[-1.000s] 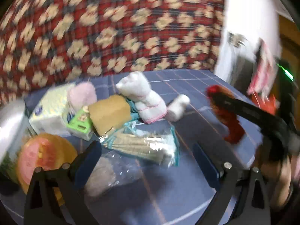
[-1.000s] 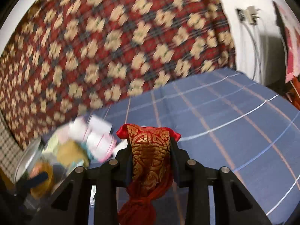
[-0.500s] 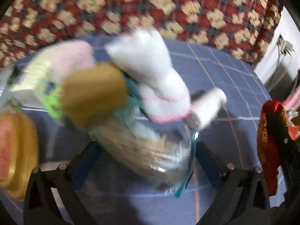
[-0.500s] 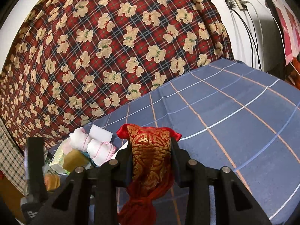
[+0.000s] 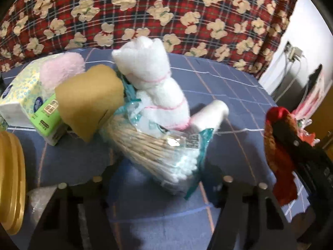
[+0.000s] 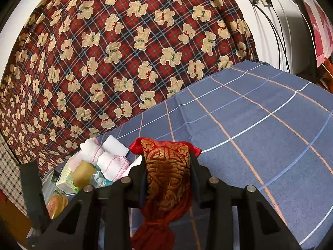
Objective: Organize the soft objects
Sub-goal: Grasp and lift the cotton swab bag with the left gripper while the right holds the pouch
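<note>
- left wrist view: the left gripper [image 5: 162,179] fills the bottom of the frame, its jaws closing around the clear plastic bag of wooden-stemmed cotton swabs [image 5: 166,156] at the centre; the bag lies between the two fingers, but whether the pads already press on it cannot be told
- the bag rests on the blue checked cloth with white and orange lines [image 5: 229,87] that covers the table; its teal-edged end points toward the lower right of the frame
- just behind the bag, at upper centre, lies the rolled white towel with pink stitching [image 5: 154,83], touching the bag's far end; a small white cylinder-shaped roll [image 5: 210,114] sits beside it on the right
- left of the towel a tan soft pad [image 5: 89,102] leans over a green-and-white tissue pack [image 5: 50,120]; behind them are a fluffy pink plush piece [image 5: 62,70] and a pale yellow patterned tissue box [image 5: 22,91]
- a round golden lid [image 5: 10,183] is cut by the left edge
- at the right edge the right gripper [image 5: 291,143] shows from the side, clamped on the red and gold patterned silk pouch [image 5: 276,156]
- right wrist view: the right gripper [image 6: 168,166] sits at bottom centre, jaws pressed against both sides of the red and gold pouch [image 6: 166,177], which hangs down between them above the blue cloth [image 6: 260,135]
- the pile of soft things sits at lower left, with the white towel [image 6: 104,158] on top
- the red plaid fabric with cream teddy bears [image 6: 124,52] fills the background
</note>
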Available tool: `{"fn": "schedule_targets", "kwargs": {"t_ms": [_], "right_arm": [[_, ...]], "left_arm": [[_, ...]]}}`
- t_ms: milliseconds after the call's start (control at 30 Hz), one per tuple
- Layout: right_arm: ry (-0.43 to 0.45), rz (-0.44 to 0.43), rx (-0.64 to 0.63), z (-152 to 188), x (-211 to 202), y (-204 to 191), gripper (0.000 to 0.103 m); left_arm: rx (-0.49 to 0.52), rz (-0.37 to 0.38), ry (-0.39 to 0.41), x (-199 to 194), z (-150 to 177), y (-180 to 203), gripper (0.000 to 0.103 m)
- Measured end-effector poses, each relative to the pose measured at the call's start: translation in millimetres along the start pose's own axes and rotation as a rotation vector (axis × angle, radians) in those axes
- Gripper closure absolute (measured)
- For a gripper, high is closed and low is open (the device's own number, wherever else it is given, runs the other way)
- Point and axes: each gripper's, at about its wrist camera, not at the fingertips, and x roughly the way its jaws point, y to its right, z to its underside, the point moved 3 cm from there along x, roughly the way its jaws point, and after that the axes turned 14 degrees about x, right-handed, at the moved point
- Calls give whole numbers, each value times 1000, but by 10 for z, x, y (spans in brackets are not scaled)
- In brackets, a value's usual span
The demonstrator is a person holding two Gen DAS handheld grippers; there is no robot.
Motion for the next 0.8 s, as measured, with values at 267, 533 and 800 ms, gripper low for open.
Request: {"fn": "schedule_targets", "kwargs": {"t_ms": [267, 533, 800], "right_arm": [[69, 16, -40, 12, -110, -84, 65], [151, 55, -188, 219, -329, -415, 65], [148, 5, -252, 530, -418, -901, 65]], "left_arm": [[30, 90, 69, -203, 60, 77, 52], [124, 60, 219, -706, 49, 28, 52], [174, -16, 239, -931, 170, -308, 52]]}}
